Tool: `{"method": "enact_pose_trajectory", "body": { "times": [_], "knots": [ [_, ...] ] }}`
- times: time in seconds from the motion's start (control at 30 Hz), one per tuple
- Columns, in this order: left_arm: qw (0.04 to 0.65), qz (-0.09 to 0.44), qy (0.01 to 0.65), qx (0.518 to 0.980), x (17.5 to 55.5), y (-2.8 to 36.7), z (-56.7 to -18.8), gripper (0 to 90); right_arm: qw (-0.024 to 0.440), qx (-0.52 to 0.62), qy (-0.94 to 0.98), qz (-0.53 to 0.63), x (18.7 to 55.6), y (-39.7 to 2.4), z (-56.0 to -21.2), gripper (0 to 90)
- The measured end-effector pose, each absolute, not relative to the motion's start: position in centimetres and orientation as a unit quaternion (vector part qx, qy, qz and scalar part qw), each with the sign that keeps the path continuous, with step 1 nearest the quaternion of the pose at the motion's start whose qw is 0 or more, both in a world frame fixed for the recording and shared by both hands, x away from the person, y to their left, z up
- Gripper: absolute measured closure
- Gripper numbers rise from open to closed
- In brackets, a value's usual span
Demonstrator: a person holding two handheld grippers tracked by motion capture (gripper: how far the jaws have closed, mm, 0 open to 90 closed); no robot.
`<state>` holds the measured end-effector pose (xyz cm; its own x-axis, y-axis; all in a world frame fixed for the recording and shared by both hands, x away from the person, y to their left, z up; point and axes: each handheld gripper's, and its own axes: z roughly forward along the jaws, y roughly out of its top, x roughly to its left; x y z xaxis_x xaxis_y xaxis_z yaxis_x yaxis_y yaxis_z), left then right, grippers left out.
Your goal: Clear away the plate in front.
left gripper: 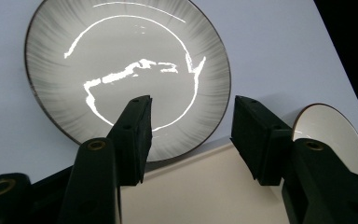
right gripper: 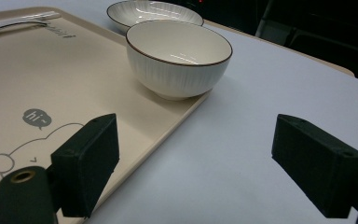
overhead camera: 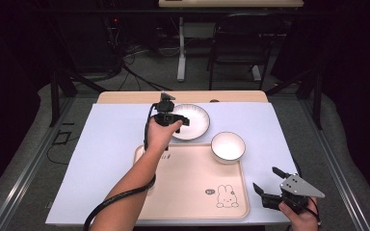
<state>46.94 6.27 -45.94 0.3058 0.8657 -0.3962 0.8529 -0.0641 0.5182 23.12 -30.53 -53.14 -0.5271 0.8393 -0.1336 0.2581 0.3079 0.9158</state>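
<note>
A shallow grey-rimmed plate [overhead camera: 196,124] lies on the pale table cover just beyond the beige tray [overhead camera: 188,187]. My left gripper [overhead camera: 178,120] hovers over the plate's left part, open, with nothing between its fingers. In the left gripper view the plate [left gripper: 121,56] lies beneath the open gripper [left gripper: 191,128], whose pads are apart from the plate's near rim. A white bowl [overhead camera: 228,146] stands on the tray's far right corner. My right gripper [overhead camera: 268,179] rests open and unloaded near the table's front right, right of the tray. In the right gripper view the bowl [right gripper: 177,56] stands ahead of the open gripper [right gripper: 191,163].
The tray [right gripper: 51,93] carries a printed rabbit [overhead camera: 226,196] near its front right corner. The pale cover [overhead camera: 106,154] spreads to the tray's left and right. Beyond the table's far edge stand a chair [overhead camera: 236,43] and a desk leg [overhead camera: 180,48].
</note>
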Motion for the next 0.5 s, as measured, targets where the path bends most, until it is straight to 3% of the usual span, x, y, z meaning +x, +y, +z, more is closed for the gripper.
{"method": "enact_pose_trajectory", "body": {
  "times": [0.5],
  "knots": [
    [0.338, 0.020, 0.602, 0.723, 47.3, 8.4, -46.3, 49.2, 0.317, 0.369, 0.744, 0.458, 23.1, -30.5, -53.1, 14.5]
  ]
}}
